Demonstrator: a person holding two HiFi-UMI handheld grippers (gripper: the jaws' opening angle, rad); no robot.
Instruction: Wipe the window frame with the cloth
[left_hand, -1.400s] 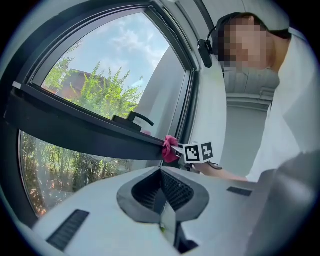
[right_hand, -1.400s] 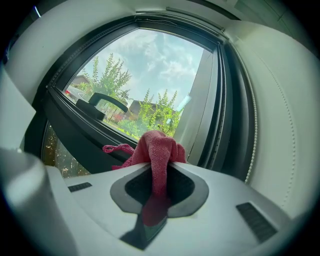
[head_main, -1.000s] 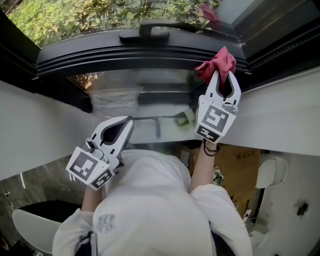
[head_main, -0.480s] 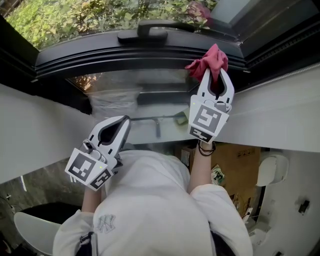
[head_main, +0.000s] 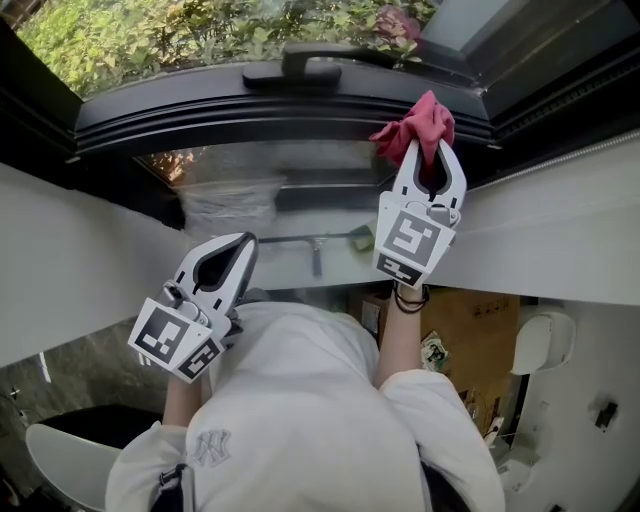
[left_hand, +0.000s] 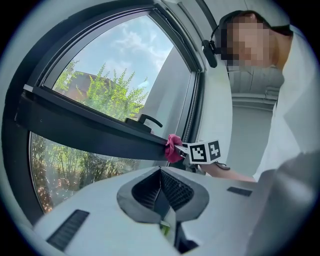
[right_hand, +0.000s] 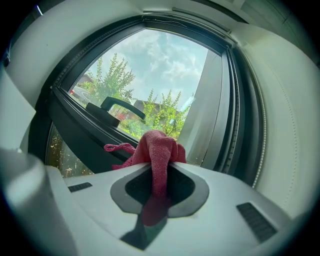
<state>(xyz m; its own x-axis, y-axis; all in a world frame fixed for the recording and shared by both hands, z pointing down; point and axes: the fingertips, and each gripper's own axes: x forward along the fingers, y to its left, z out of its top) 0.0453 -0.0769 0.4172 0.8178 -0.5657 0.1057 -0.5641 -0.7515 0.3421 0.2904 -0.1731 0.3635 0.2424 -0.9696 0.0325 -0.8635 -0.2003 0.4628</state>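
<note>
Hanging low and back from the glass, the left gripper (head_main: 243, 243) has its jaws pressed together on nothing. Further right, the right gripper (head_main: 431, 150) is raised on an outstretched forearm and pinches the red cloth (head_main: 422, 115). The bunched end of the cloth sits just past the fingertips, against the dark window frame (head_main: 250, 110). Compared with a second ago, the cloth and right gripper are slightly further left along the frame.

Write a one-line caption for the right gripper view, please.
The right gripper holds a red cloth at the dark window frame, near its handle.
</note>
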